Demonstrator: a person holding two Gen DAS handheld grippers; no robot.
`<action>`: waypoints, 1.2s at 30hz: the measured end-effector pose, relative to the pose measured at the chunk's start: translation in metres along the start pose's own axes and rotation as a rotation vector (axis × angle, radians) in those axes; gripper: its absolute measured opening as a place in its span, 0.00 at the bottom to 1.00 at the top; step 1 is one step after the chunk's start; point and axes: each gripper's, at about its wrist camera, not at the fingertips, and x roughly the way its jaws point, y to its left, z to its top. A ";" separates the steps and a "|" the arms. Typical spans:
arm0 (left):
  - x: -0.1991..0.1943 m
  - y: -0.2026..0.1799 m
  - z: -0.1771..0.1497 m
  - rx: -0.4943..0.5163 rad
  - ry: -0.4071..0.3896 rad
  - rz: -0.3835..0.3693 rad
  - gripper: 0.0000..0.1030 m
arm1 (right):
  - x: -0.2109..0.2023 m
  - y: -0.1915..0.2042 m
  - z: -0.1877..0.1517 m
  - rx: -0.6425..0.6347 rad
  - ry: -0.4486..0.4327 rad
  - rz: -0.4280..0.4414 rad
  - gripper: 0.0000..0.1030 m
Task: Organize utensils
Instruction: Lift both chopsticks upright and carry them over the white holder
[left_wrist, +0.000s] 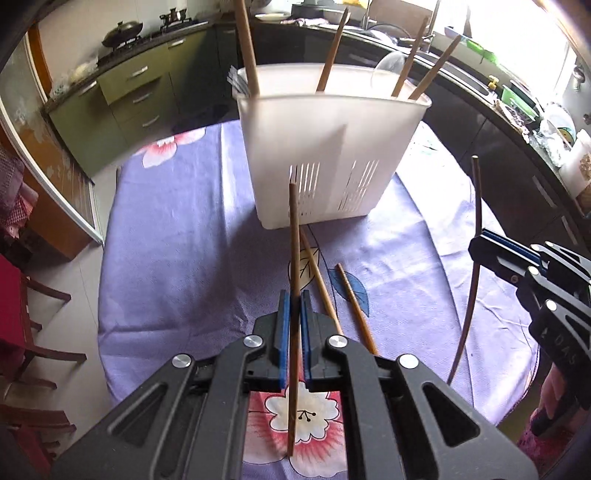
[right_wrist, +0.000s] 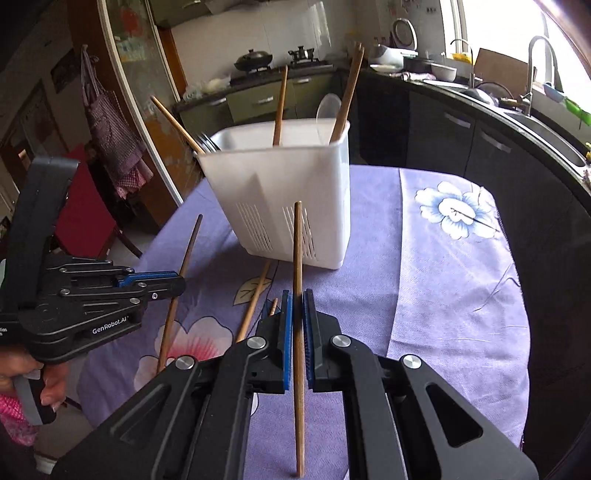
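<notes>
Left gripper (left_wrist: 294, 314): clenching a chopstick (left_wrist: 294, 236), which is standing upright at frame centre.
Right gripper (right_wrist: 297, 314): gripping another chopstick (right_wrist: 297, 251) the same way.
Holder (left_wrist: 325, 147): sitting above both grippers.
Loose chopsticks (left_wrist: 356, 308): lying on the tablecloth (left_wrist: 177, 229), below the holder.

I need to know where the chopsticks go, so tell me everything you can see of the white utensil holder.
The white utensil holder is a tall, translucent plastic tub with rounded corners, a vertical ridge down its near face and slotted drain vents on either side near the bottom. It stands upright on the purple floral tablecloth. Several wooden chopsticks lean inside it, beside a clear spoon-like piece. One loose chopstick on the cloth reaches its base.
</notes>
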 end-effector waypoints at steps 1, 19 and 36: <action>-0.009 -0.002 -0.002 0.011 -0.017 0.000 0.05 | -0.010 0.001 0.000 -0.002 -0.018 0.005 0.06; -0.093 -0.009 -0.011 0.064 -0.159 0.002 0.05 | -0.096 0.025 0.012 -0.050 -0.163 0.027 0.06; -0.167 -0.025 0.068 0.103 -0.310 -0.045 0.05 | -0.145 0.038 0.120 -0.083 -0.277 0.060 0.06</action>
